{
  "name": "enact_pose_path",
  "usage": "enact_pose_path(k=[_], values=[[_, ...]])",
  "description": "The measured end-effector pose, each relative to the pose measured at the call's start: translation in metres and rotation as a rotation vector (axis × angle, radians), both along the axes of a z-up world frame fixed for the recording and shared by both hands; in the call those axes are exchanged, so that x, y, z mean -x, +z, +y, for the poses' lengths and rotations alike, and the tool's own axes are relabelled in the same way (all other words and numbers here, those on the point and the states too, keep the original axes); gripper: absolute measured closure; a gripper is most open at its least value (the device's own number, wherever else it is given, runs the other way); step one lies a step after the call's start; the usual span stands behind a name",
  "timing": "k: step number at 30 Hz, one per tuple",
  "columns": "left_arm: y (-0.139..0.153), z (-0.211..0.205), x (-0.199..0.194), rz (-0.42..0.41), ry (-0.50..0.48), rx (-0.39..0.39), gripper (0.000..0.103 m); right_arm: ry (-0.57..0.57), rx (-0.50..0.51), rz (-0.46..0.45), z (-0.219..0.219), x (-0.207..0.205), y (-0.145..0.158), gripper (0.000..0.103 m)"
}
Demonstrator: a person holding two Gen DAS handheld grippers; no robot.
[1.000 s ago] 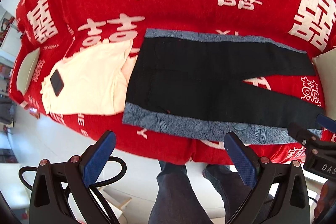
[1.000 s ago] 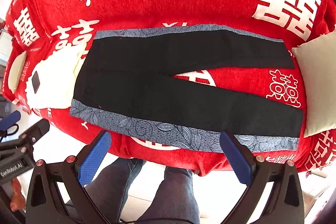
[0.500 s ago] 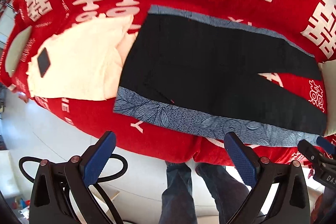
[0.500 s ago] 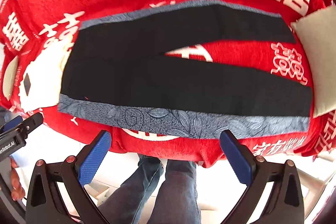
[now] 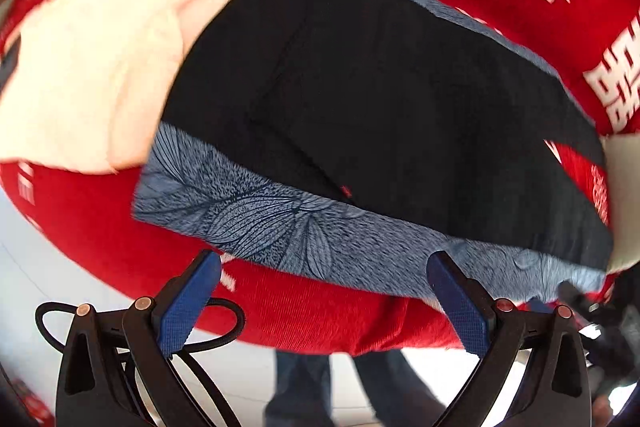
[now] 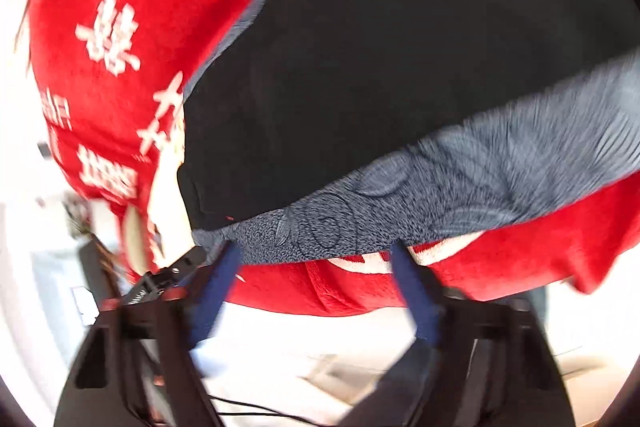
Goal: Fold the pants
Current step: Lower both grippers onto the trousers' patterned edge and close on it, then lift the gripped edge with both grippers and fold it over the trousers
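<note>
The black pants (image 5: 400, 99) are laid flat on the red blanket (image 5: 304, 311), w/ the grey leaf-print side stripe (image 5: 304, 235) along the near edge; that stripe is taken as the landmark.

L to R: a cream garment (image 5: 92, 67) is seen left of the stripe's waist end, touching the pants' waist. The left gripper (image 5: 324, 291) is held w/ jaws spread wide, nothing between them, just short of the stripe near the waist end. The right gripper (image 6: 316, 267) is also spread & empty, its blue fingers (image 6: 412, 291) reaching the stripe's near edge further along; the view is motion-blurred, so contact can't be confirmed.

Judged step: near leg edge to be pinched at two points for a lengthwise fold onto the far leg.

- Both layers of the stripe edge should be caught, not the blanket pile under it.
- Grips are best spaced well apart so the edge lifts straight.
- Cream garment should be kept out of the left pinch.
- Edge should be lifted low & carried over evenly, stripe to stripe.
</note>
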State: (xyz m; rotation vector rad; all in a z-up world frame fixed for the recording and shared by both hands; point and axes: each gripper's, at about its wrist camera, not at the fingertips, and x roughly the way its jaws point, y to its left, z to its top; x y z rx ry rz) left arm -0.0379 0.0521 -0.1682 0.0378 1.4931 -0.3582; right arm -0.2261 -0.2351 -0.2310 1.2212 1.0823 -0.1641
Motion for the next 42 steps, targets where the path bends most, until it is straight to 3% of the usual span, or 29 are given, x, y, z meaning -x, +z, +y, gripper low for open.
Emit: enact_pose_path(k=[4,10,18,20,22,28,31,33,34,35,39,42], values=[[-0.024,0.017,0.005,0.05,0.055,0.058,0.0,-0.069,-0.123,-0.063,0.004,0.02,-0.03,0.037],[-0.043,0.025,0.005,0.101,0.107,0.153,0.0,-0.151,-0.176,-0.136,-0.001,0.032,-0.052,0.037],[-0.044,0.013,-0.001,0.099,0.122,0.19,0.0,-0.249,-0.283,-0.256,-0.012,0.022,-0.065,0.039],[-0.044,0.011,-0.001,0.127,0.127,0.218,0.0,-0.269,-0.314,-0.267,-0.012,0.017,-0.066,0.07],[-0.045,0.007,-0.001,0.151,0.137,0.241,0.0,-0.294,-0.337,-0.277,-0.014,0.01,-0.064,0.092],[-0.048,0.009,-0.007,0.183,0.255,0.299,0.001,-0.266,-0.371,-0.375,-0.019,0.003,-0.023,0.094],[-0.045,0.016,-0.019,0.169,0.332,0.292,0.025,-0.251,-0.362,-0.36,-0.02,0.005,-0.017,0.094],[-0.043,0.017,-0.025,0.156,0.336,0.292,0.059,-0.239,-0.354,-0.336,-0.02,0.006,-0.018,0.094],[-0.043,0.017,-0.03,0.153,0.321,0.292,0.065,-0.234,-0.342,-0.301,-0.019,0.006,-0.021,0.093],[-0.042,0.017,-0.033,0.146,0.315,0.274,0.079,-0.236,-0.336,-0.277,-0.019,0.006,-0.024,0.093],[-0.028,0.009,-0.042,0.132,0.286,0.243,0.083,-0.253,-0.295,-0.211,-0.025,0.01,-0.024,0.094],[0.005,-0.005,-0.053,0.087,0.247,0.246,0.083,-0.176,-0.228,-0.226,-0.037,-0.009,0.004,0.094]])
